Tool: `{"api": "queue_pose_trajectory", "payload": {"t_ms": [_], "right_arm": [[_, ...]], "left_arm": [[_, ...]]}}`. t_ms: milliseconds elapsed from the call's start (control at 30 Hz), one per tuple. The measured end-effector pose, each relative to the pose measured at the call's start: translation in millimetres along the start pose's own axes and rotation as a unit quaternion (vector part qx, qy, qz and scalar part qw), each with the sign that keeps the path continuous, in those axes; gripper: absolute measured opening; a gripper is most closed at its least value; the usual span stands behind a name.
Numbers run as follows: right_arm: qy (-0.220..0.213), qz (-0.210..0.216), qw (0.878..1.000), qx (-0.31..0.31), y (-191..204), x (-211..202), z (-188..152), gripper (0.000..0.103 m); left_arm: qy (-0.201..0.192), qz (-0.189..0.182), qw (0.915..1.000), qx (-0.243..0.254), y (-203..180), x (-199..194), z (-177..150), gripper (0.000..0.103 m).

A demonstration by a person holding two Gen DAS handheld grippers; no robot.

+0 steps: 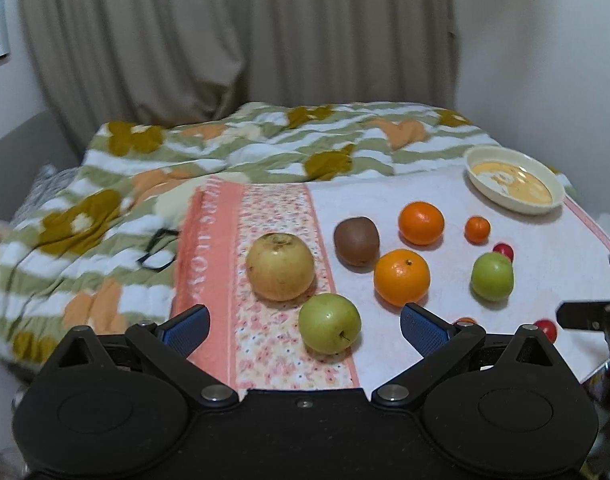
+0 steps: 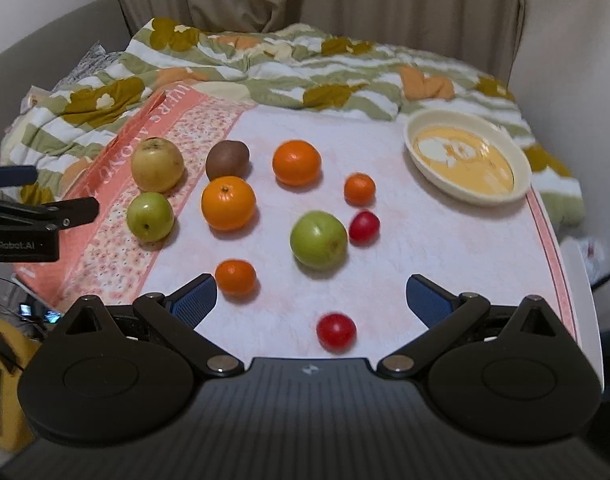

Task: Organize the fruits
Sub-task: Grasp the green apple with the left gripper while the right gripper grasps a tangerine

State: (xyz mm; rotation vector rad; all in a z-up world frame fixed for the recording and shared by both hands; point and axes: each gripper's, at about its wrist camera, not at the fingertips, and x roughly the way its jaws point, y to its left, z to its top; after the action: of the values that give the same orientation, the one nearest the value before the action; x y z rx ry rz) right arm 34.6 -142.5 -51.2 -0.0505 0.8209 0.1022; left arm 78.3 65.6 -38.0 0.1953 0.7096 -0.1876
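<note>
Low in the frame, both grippers, left (image 1: 305, 330) and right (image 2: 311, 300), hang with jaws spread, empty; round fruit like the tomato (image 2: 336, 331) could roll off the cloth (image 2: 425, 264) if nudged.

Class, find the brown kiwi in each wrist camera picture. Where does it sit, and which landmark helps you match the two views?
Left wrist view: the kiwi lies centre, right of the yellow apple.
Right wrist view: the kiwi lies upper left, again right of the yellow apple.
Shared landmark: the cream bowl at the far right.
</note>
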Motion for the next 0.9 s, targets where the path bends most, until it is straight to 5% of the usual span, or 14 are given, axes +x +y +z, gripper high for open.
{"api": "queue_pose_trajectory", "payload": {"t_ms": [400,733,900], "right_arm": [[0.019,0.005,0.999,0.031,32,60,-11,0.103],[0.031,0.012,0.999,-0.003,50,84,-14,0.098],[0.041,0.023,0.999,-0.001,54,92,-13,0.086]], "left_arm": [[0.043,-0.088,0.9928,0.069,18,77,-8,0.100],[0.086,-0.138,0.9848,0.060,14,115,-12,0.064],[0.083,-0.149,0.9834,0.062,17,117,-13,0.062]]}}
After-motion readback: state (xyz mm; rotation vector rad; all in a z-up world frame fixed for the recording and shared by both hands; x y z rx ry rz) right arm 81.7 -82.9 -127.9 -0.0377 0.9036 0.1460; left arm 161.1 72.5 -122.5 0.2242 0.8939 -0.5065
